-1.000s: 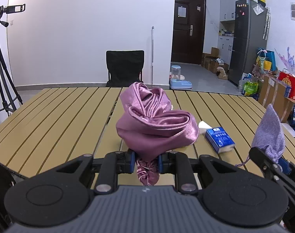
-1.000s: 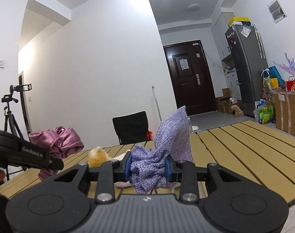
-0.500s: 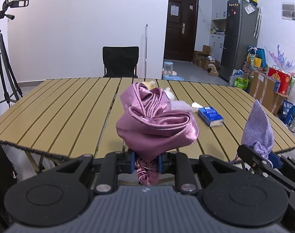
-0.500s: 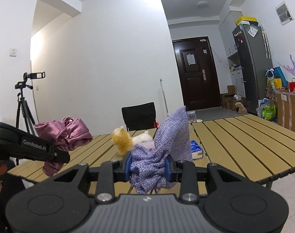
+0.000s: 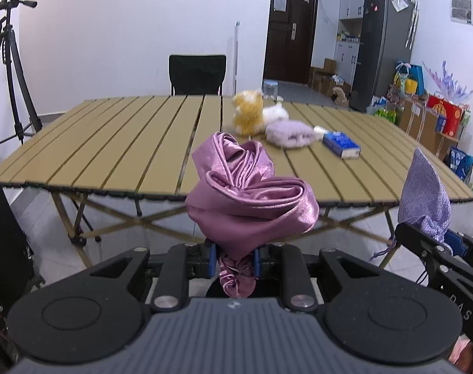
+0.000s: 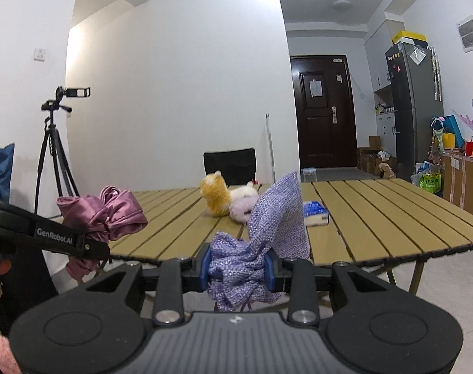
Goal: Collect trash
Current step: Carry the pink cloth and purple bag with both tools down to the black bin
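My left gripper is shut on a crumpled pink satin cloth, held in the air in front of the table's near edge; the same cloth shows at the left of the right wrist view. My right gripper is shut on a lilac glittery fabric pouch, also seen at the right of the left wrist view. On the slatted wooden table lie a yellow and white plush toy, a pale purple fuzzy item and a blue tissue pack.
A black chair stands behind the table. A camera tripod is at the left. At the right are a fridge, cardboard boxes and bags. Tiled floor lies between me and the table.
Both grippers have drawn back from the table, still holding their cloths. The table edge and its legs now show, and the plush toy has come into view.
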A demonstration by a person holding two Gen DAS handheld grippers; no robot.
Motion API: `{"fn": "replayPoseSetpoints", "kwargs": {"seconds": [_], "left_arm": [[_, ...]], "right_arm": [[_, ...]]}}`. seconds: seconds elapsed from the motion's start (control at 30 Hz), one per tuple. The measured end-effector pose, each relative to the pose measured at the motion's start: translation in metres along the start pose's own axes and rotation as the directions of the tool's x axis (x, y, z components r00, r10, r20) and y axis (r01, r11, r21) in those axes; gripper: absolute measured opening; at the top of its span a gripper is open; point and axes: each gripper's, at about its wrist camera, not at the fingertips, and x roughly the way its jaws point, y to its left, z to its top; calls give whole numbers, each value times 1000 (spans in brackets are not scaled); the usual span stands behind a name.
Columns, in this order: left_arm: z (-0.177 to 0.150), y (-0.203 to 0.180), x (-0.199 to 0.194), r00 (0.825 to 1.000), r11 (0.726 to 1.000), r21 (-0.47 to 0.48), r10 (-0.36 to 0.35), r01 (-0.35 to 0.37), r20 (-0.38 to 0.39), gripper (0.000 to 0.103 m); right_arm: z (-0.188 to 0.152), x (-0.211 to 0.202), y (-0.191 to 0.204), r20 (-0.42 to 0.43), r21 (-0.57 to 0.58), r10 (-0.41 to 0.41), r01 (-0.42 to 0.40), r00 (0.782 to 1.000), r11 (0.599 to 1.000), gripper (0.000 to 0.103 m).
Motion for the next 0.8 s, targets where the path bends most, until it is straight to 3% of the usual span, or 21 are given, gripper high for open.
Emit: {"fn": "replayPoseSetpoints", "kwargs": {"seconds": [0.37, 0.8], "left_arm": [[-43, 16, 16, 995, 1000, -6, 17, -17, -101, 22], [-81, 32, 53, 974, 997, -37, 56, -66, -217, 22]], "right_arm": [[-38, 2, 7, -135, 1, -16, 16, 991, 1000, 32], [-85, 27, 4, -295, 9, -36, 40, 955, 999, 32]]}}
